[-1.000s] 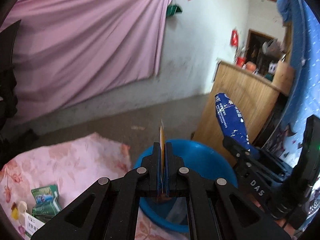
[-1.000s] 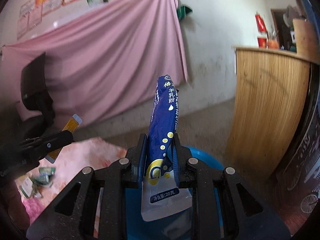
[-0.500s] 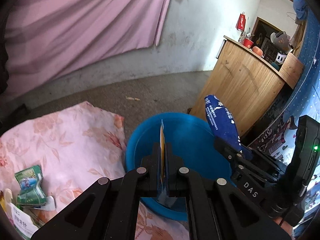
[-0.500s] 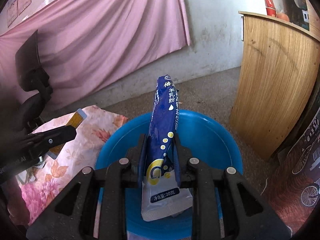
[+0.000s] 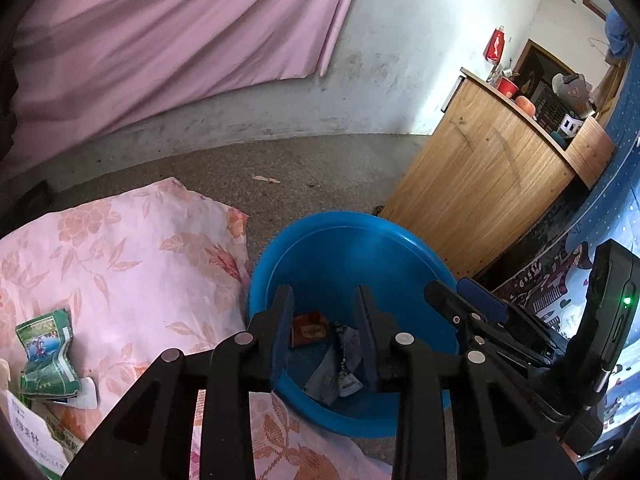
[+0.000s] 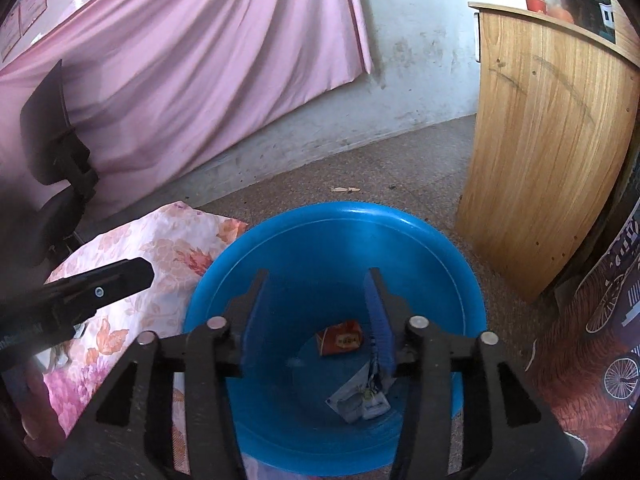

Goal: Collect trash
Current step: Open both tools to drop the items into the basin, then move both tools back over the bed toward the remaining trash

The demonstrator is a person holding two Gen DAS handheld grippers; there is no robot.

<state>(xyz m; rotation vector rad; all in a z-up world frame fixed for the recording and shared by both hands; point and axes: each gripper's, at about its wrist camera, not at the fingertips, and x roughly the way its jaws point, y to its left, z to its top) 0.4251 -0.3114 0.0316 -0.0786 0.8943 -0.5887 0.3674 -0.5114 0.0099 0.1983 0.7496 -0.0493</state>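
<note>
A blue plastic basin (image 5: 344, 240) (image 6: 340, 232) sits on the floor beside a pink floral cloth. My left gripper (image 5: 324, 300) hangs open over it, nothing between its fingers. My right gripper (image 6: 316, 280) is also open above the basin. On the basin floor lie an orange packet (image 5: 308, 330) (image 6: 340, 342) and a blue and white sachet (image 5: 340, 372) (image 6: 360, 396). The right gripper (image 5: 472, 300) shows at the right of the left wrist view. One finger of the left gripper (image 6: 104, 284) reaches in from the left of the right wrist view.
Green wrappers (image 5: 46, 352) and white paper scraps (image 5: 32, 440) lie on the floral cloth (image 5: 132, 264) left of the basin. A wooden cabinet (image 5: 492, 184) (image 6: 548, 152) stands right of the basin. A pink curtain (image 6: 200, 72) covers the far wall.
Both grippers tilted down over the basin and opened. The orange packet dropped from the left one and the blue sachet from the right one; both now lie in the basin.
</note>
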